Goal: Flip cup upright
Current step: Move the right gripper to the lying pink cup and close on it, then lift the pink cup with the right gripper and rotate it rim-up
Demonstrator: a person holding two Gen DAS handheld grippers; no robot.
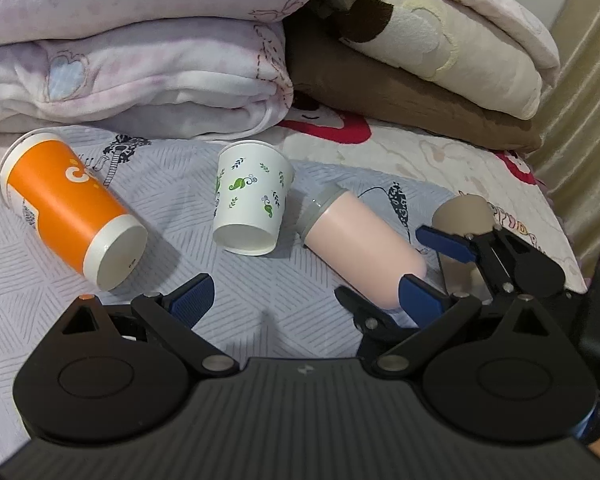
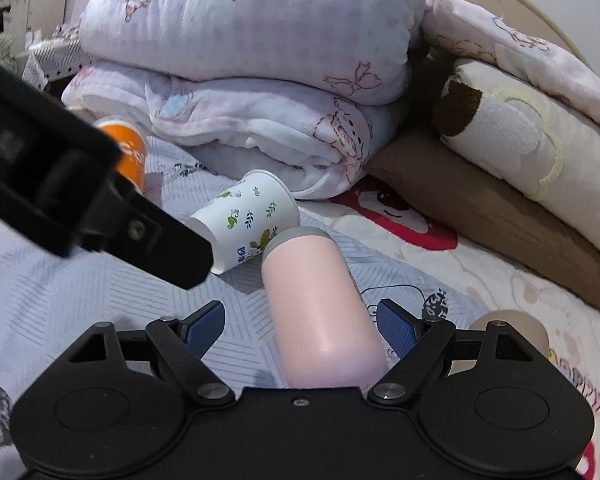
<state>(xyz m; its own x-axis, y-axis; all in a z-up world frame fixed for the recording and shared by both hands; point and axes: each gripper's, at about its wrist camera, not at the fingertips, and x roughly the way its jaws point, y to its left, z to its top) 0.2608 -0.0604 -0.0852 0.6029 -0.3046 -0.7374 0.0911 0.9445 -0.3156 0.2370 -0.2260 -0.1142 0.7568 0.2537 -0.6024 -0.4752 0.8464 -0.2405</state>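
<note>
A pink cup with a grey rim [image 1: 360, 240] lies on its side on the bed sheet, bottom end toward me. In the right wrist view the pink cup [image 2: 320, 312] lies between the open fingers of my right gripper [image 2: 300, 320], nearer the right pad [image 2: 396, 326]; I cannot tell if they touch. My left gripper [image 1: 304, 300] is open and empty, hovering in front of a white leaf-patterned paper cup [image 1: 252, 200] lying on its side. The right gripper [image 1: 428, 268] shows in the left wrist view around the pink cup's end.
An orange cup [image 1: 68, 208] lies on its side at the left. A beige cup [image 1: 464, 216] lies at the right. Folded blankets [image 1: 140, 60] and a brown pillow [image 1: 400, 92] are stacked behind. The bed edge is at the right.
</note>
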